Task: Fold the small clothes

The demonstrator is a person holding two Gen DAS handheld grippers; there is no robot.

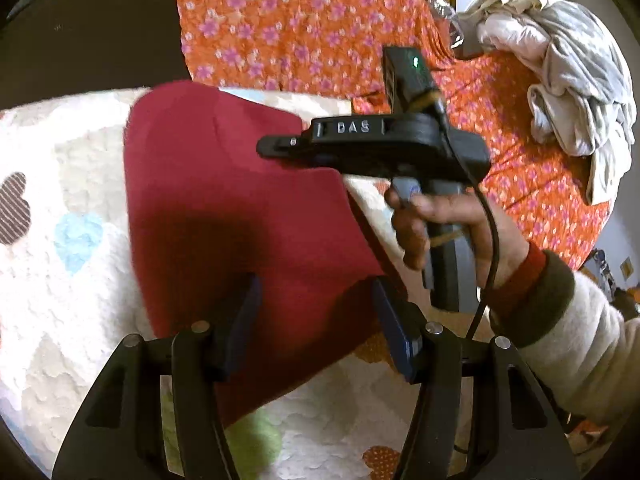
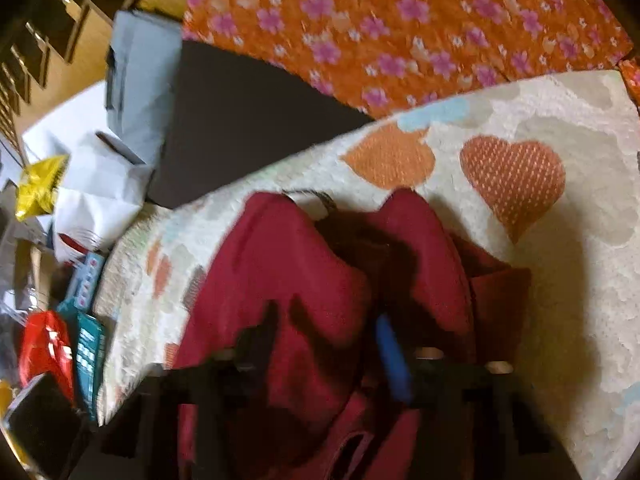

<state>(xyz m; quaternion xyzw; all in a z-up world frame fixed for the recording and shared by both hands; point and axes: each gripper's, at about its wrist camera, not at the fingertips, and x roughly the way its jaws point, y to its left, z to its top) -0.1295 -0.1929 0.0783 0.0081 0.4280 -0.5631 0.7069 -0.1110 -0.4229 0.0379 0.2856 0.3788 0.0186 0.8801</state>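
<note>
A dark red garment (image 1: pixel 224 200) lies on a white fleece blanket (image 1: pixel 72 312) with coloured hearts. My left gripper (image 1: pixel 316 312) hovers over the garment's near edge with its jaws apart and nothing between them. My right gripper is seen from the side in the left wrist view (image 1: pixel 276 146), over the garment's far right edge. In the blurred right wrist view the garment (image 2: pixel 288 280) is bunched in folds and my right gripper (image 2: pixel 328 328) is just above it, jaws apart, with red cloth under them.
An orange flowered sheet (image 1: pixel 304 24) lies beyond the blanket. A heap of pale grey and white clothes (image 1: pixel 568 80) sits at the far right. Boxes, packets and papers (image 2: pixel 72 208) crowd the floor at the left in the right wrist view.
</note>
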